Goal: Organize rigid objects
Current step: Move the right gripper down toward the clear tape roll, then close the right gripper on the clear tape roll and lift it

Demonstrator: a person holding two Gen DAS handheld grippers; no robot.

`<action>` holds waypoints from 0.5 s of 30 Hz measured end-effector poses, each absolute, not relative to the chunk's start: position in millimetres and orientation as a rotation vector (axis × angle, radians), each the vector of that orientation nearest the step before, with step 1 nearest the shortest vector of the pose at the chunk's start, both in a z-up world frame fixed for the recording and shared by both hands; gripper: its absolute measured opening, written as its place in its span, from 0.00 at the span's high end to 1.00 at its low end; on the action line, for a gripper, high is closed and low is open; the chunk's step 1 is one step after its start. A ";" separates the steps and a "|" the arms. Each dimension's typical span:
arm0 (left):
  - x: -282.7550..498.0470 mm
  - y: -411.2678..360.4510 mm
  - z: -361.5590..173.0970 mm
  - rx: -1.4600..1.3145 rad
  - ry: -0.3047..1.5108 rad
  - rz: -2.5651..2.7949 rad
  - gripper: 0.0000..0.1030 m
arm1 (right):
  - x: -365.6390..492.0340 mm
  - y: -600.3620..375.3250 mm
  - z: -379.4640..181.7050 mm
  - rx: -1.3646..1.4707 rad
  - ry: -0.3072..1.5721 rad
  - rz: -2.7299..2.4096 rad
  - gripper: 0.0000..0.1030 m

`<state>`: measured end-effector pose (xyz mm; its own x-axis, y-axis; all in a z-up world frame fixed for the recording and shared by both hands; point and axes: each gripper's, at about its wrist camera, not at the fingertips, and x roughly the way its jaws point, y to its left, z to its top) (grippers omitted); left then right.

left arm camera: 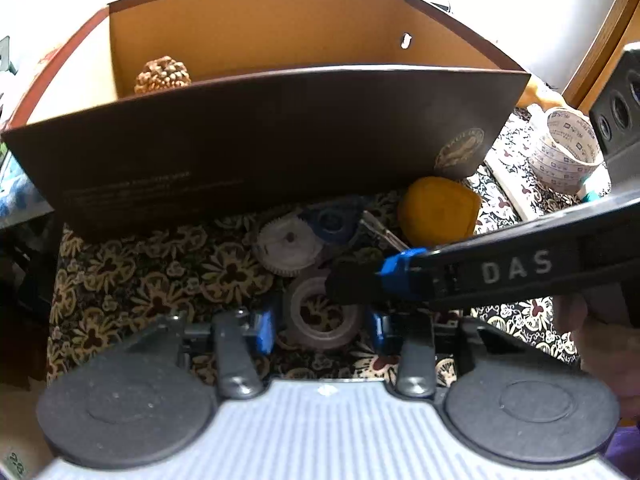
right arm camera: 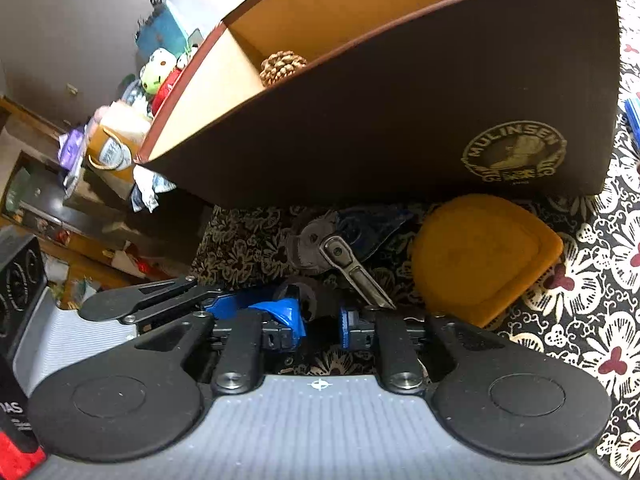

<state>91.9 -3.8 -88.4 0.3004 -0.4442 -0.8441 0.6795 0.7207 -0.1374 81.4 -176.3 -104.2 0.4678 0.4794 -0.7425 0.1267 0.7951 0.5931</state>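
A clear tape roll [left arm camera: 304, 332] lies flat on the flowered cloth [left arm camera: 132, 276], and my left gripper [left arm camera: 322, 328] is shut across it with a blue finger against each side. My right gripper [left arm camera: 352, 284] reaches in from the right, its jaws nearly together, and its tip rests at the roll's far rim [right arm camera: 308, 300]. I see nothing between the fingers of the right gripper [right arm camera: 320, 332]. Just beyond lie a white gear [left arm camera: 284, 248], a blue correction-tape dispenser [left arm camera: 328, 220], a nail clipper [right arm camera: 352, 268] and an orange rounded pad [left arm camera: 438, 212]. Behind them stands a brown box [left arm camera: 240, 152] holding a pine cone [left arm camera: 162, 74].
A printed tape roll [left arm camera: 564, 152] and a black speaker [left arm camera: 616, 112] stand at the right. The box's front wall [right arm camera: 400, 120] rises close behind the small items. Cluttered shelves with toys [right arm camera: 156, 76] are off to the left, past the cloth's edge.
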 end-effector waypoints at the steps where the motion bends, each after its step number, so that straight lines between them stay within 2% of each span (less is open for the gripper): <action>1: 91.4 -3.3 -88.4 0.265 1.019 -0.757 0.60 | 82.5 -175.6 -104.8 0.642 1.088 0.233 1.00; 15: 84.3 -6.4 -87.2 0.290 0.994 -0.738 0.59 | 97.9 -160.3 -97.4 0.460 1.182 0.296 1.00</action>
